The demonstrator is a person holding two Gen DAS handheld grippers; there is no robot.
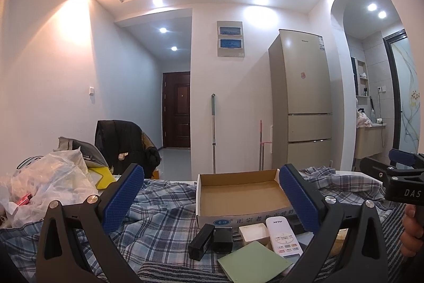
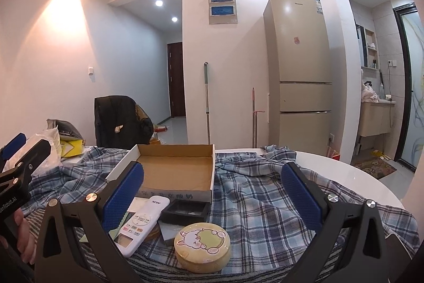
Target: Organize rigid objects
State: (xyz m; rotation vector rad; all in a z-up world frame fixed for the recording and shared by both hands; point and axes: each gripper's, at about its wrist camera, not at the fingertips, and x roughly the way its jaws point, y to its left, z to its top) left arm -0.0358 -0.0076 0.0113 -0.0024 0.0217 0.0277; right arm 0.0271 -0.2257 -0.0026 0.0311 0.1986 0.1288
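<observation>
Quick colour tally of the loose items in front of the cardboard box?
Black: 3, block, adapter, tray
White: 2, remote, small box
Green: 1, card
Cream: 1, round tin
Total: 7; pieces hidden under the remote uncounted.

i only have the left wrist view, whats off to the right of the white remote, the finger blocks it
Observer: A round tin with a cartoon lid lies on the plaid cloth, to the right of the white remote.
Operator: anything between the remote and the box that i cant make out
Observer: A shallow black tray lies just in front of the cardboard box, open side up.
Operator: is the right gripper holding anything
Observer: No, the right gripper is wide open, with nothing between its blue pads.
Operator: and whats under the cloth on that side
Observer: A bare white round tabletop shows beyond the cloth's right edge.
</observation>
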